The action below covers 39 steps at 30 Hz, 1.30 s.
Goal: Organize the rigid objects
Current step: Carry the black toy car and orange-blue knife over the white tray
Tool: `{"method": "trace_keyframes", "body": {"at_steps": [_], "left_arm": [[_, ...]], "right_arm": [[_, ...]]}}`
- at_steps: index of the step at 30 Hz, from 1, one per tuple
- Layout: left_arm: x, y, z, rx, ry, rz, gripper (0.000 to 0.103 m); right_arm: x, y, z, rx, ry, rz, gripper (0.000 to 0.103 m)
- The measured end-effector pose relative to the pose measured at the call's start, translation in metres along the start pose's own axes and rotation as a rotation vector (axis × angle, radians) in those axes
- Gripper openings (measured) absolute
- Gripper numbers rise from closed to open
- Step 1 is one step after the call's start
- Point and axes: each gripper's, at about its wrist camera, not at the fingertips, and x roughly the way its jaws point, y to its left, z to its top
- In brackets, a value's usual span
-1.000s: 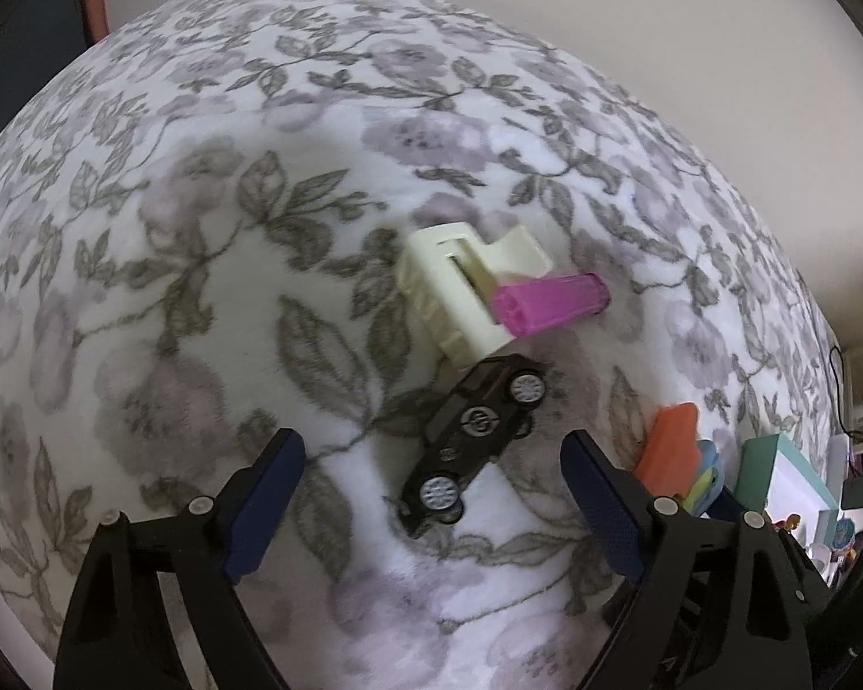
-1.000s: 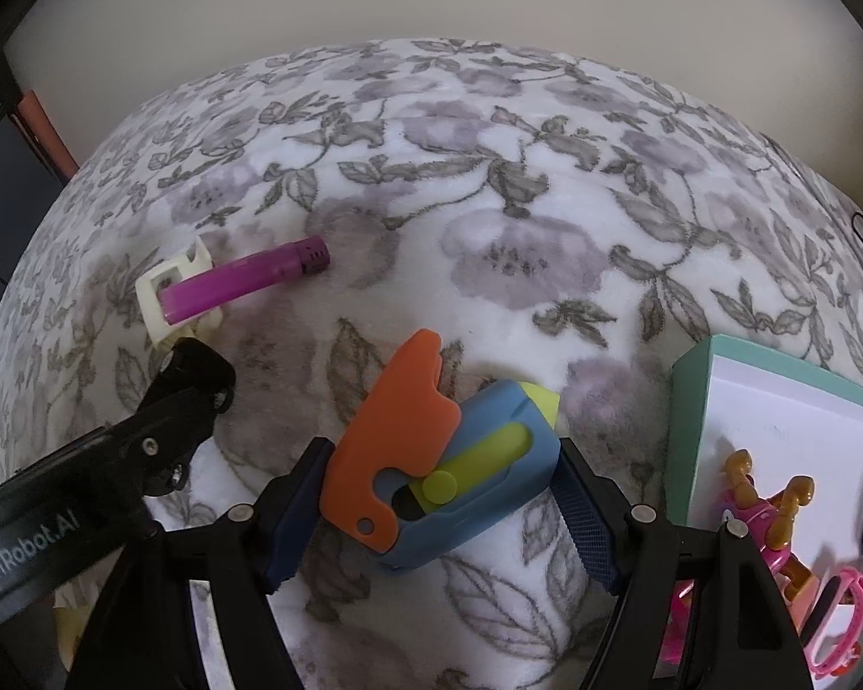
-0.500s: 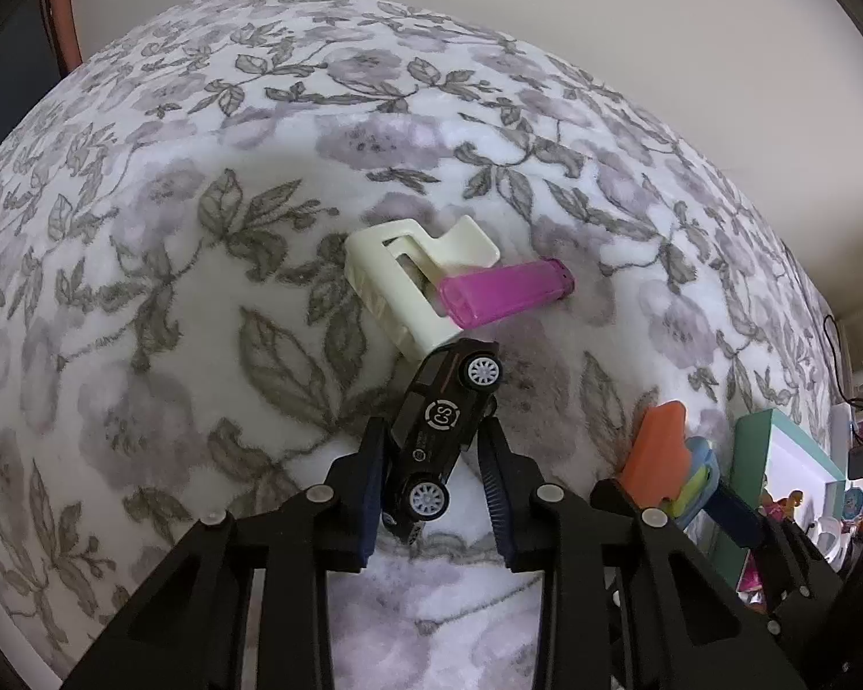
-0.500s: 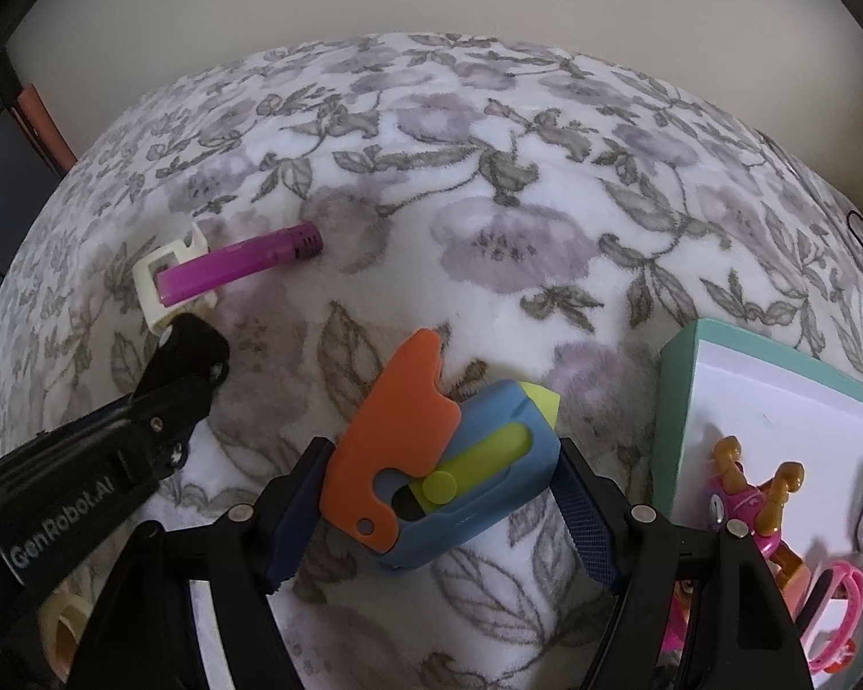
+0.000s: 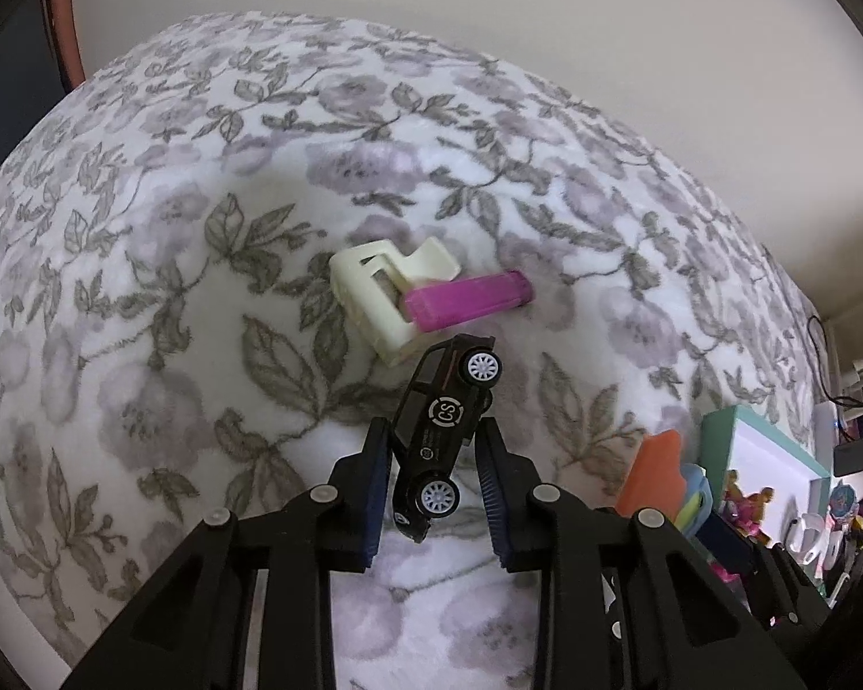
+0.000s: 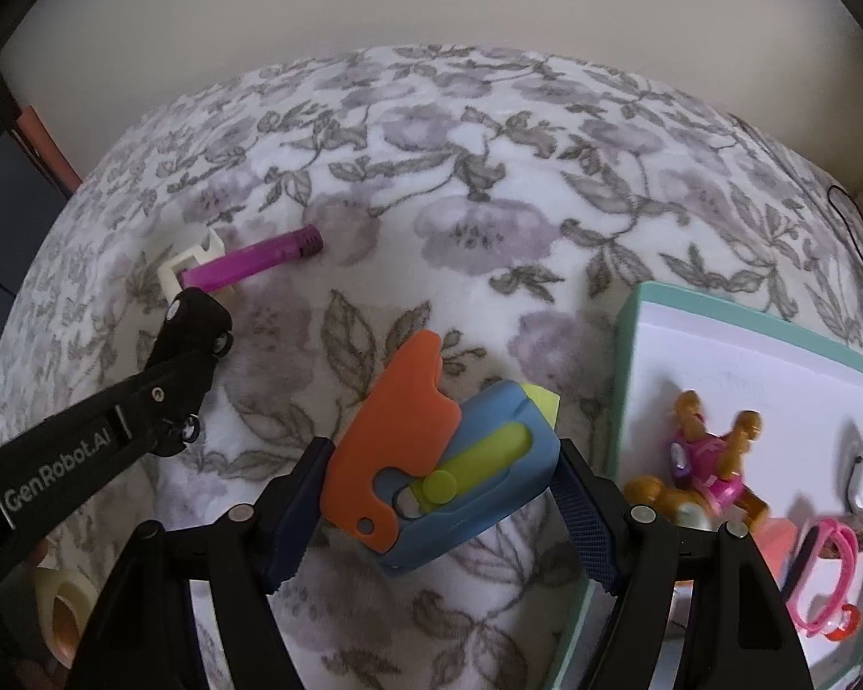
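Observation:
My left gripper [image 5: 431, 480] is shut on a black toy car [image 5: 443, 437] with white wheels, lifted slightly off the floral blanket [image 5: 172, 287]. Beyond it lie a cream plastic piece [image 5: 374, 293] and a purple lighter [image 5: 469, 302] resting on it. My right gripper [image 6: 440, 509] is shut on a blue, orange and yellow-green toy [image 6: 431, 460], held above the blanket [image 6: 489, 184]. The same toy [image 5: 661, 474] shows at the right in the left wrist view. In the right wrist view the left gripper's arm [image 6: 115, 414] enters from the left, with the lighter [image 6: 256, 259] and cream piece [image 6: 187, 267] behind it.
A teal-rimmed white tray [image 6: 633, 374] at the right holds a pink and brown toy figure [image 6: 705, 466], a pink ring toy [image 6: 825, 575] and other small items. A tape roll [image 6: 63, 604] lies at the lower left. A beige wall stands behind the blanket.
My left gripper went from open around the toy car to shut on it and lifted it a little. The right gripper rose slightly with its toy still gripped.

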Motion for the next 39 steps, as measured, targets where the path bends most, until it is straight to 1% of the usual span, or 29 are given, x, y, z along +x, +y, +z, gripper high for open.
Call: {"method": "trace_keyframes", "body": {"at_steps": [9,21,25,33,37,39], "left_arm": [[-0.030,-0.015,-0.005,0.046,-0.060,-0.018,0.031],[-0.073,-0.040,-0.023,0.098,-0.129,-0.097,0.031],[-0.083,-0.051,-0.031,0.126,-0.145,-0.127,0.031],[-0.089,-0.076,-0.048,0.175,-0.130,-0.186,0.031],[-0.091,-0.089,-0.057,0.215,-0.130,-0.188,0.031],[-0.090,-0.097,-0.063,0.234,-0.115,-0.213,0.031]], "right_arm": [[-0.033,-0.012,-0.005,0.029,-0.043,0.006,0.078],[-0.070,-0.033,-0.025,0.093,-0.069,-0.011,0.078],[-0.079,-0.043,-0.030,0.125,-0.072,-0.003,0.078],[-0.093,-0.070,-0.040,0.198,-0.076,-0.014,0.078],[-0.101,-0.090,-0.046,0.250,-0.070,-0.035,0.078],[-0.102,-0.104,-0.049,0.286,-0.061,-0.051,0.078]]}}
